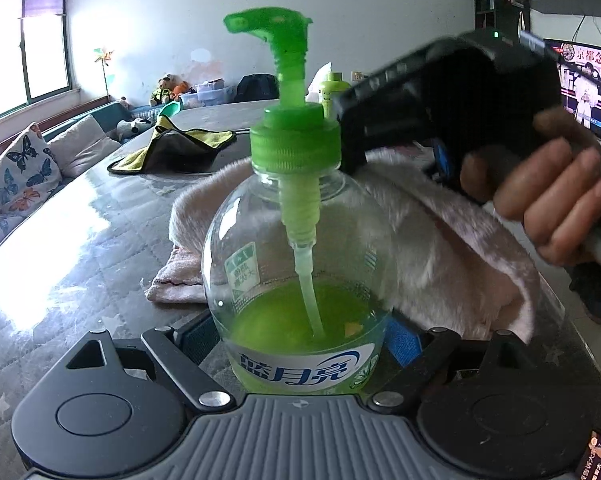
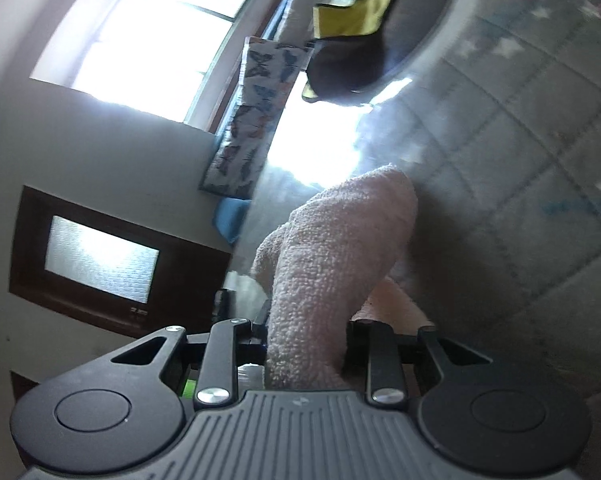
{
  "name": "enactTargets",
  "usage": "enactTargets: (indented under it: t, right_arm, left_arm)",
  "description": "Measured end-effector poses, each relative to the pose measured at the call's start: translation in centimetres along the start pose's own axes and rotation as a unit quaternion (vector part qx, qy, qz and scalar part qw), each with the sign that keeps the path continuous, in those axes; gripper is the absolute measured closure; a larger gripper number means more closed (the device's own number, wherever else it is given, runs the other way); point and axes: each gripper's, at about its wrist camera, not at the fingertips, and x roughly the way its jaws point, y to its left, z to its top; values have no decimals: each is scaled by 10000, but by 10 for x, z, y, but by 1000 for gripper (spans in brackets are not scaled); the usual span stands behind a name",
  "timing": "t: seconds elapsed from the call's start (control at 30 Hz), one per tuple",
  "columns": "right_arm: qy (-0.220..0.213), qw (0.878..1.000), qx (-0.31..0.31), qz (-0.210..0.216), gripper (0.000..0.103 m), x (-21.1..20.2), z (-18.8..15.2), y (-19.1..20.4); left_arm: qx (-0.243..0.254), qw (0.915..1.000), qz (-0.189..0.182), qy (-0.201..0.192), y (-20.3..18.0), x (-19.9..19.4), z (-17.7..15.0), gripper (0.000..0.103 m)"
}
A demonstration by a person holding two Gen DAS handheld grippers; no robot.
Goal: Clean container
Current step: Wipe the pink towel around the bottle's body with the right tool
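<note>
Pump bottle point(image 1: 300, 264) upright on desk point(image 1: 80, 240), low belly clamped in left claw point(image 1: 300, 344). Clear plastic: slick, squashy, bottom-heavy with green liquid. Best held low. Right claw point(image 2: 306, 344) pinched tight on soft pink towel point(image 2: 332, 264), beside the neck.

The bottle point(image 1: 296, 264) is seen to be of clear, glossy plastic, with a glossy printed label; its pump head point(image 1: 276, 36) is of translucent green plastic and its collar is finely ribbed. The pink towel point(image 1: 440, 248) is of soft, fluffy, matt terry cloth. The left gripper point(image 1: 300, 344) is made of matt black plastic with ribbed grey casing and bright metal rivets. The table point(image 1: 80, 248) is covered by a quilted cloth under a glossy, reflective sheet.
</note>
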Motion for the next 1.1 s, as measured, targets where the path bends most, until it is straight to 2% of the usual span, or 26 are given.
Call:
enactTargets:
  t: [0.23,0.37,0.5,0.7,0.8,1.03,1.1]
  right_arm:
    - [162,9993,-37,-340,77,9,-8,-14]
    - [166,9991,-61,-375,77,6,-11,-14]
    - [117,9996,48,-246,77,2,-9,-10]
    - [-69,9985,-85,528,77,-22,-3,20]
    - [-84,9969,-222,756,77,-24,-1,34]
    - [29,9981,168,596,77,-4,-2,11]
    - [91,9986,283,436,77,1,-2,3]
  left_arm:
    - [-40,10000,39,46,3,2,0,13]
    - [-37,10000,58,36,2,2,0,13]
    - [-6,10000,54,17,3,2,0,13]
    - [61,10000,48,6,6,5,2,13]
    - [83,9999,71,-12,7,7,3,13]
    - [-34,9999,143,12,13,11,1,13]
    - [-79,9998,155,46,14,12,0,13]
